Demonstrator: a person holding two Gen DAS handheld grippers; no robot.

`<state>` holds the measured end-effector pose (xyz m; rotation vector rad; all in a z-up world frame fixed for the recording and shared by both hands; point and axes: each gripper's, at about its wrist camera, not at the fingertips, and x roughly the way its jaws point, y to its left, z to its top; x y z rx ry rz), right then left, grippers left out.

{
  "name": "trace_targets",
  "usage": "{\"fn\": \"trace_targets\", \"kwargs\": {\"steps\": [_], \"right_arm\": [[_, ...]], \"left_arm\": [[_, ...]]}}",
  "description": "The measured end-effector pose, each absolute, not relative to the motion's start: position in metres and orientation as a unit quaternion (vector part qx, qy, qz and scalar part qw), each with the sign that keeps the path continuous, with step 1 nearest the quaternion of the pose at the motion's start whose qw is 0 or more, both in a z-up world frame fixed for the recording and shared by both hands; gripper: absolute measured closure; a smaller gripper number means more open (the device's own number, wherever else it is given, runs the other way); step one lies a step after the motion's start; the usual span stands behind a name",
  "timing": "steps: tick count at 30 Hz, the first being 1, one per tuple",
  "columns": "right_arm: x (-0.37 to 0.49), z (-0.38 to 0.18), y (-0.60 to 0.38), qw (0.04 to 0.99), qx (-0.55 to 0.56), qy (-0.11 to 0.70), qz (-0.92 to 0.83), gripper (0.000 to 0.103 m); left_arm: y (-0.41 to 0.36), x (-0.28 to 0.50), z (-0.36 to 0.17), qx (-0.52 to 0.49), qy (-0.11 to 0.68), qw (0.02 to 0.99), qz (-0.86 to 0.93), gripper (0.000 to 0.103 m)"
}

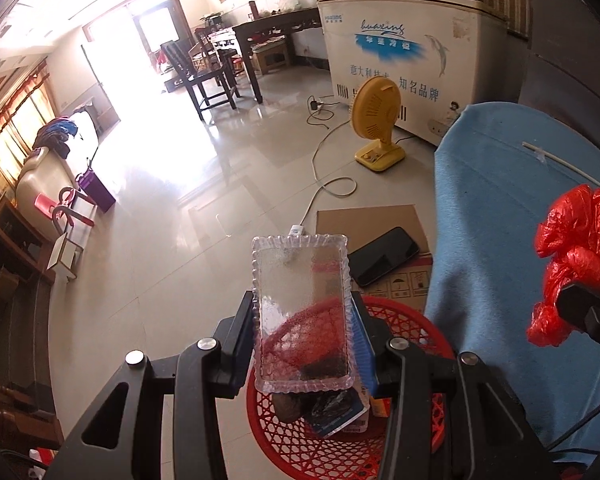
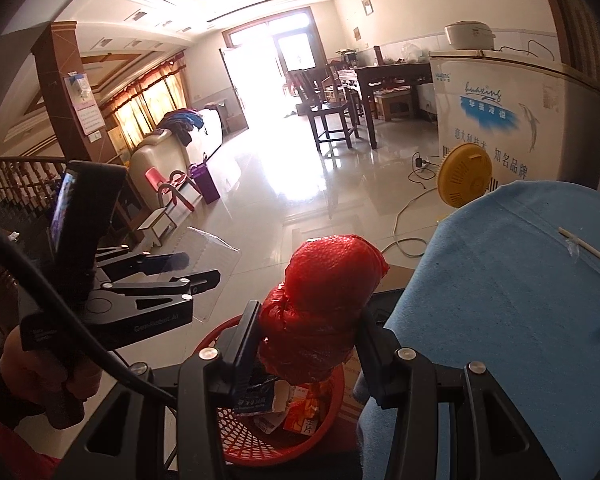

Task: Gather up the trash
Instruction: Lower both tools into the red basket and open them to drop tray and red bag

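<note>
My left gripper (image 1: 303, 314) is shut on a clear plastic tray (image 1: 302, 312) with scalloped edges, held above a red mesh waste basket (image 1: 404, 320) that holds wrappers and dark scraps. My right gripper (image 2: 310, 320) is shut on a crumpled red plastic bag (image 2: 328, 304), also over the red basket (image 2: 236, 436). In the left wrist view the red bag (image 1: 576, 256) and the right gripper's finger (image 1: 584, 310) show at the right edge. In the right wrist view the left gripper (image 2: 196, 272), held by a hand (image 2: 24, 364), is at the left with the clear tray (image 2: 212, 252).
A table under a blue cloth (image 1: 500, 220) stands right of the basket, a white straw (image 1: 560, 162) lying on it. On the floor lie a cardboard box (image 1: 380, 216) with a black phone (image 1: 384, 256), a yellow fan (image 1: 376, 128), cables, and a white chest freezer (image 1: 404, 48) behind.
</note>
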<state>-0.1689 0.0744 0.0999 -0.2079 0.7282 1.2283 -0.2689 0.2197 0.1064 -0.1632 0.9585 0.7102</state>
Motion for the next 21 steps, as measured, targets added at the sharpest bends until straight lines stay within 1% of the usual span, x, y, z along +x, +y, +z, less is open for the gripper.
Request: {"fn": "trace_targets", "kwargs": {"steps": [21], "right_arm": [[-0.179, 0.086, 0.103, 0.727, -0.116, 0.352, 0.579, 0.055]], "left_arm": [[0.23, -0.271, 0.088, -0.086, 0.47, 0.811, 0.337, 0.057]]}}
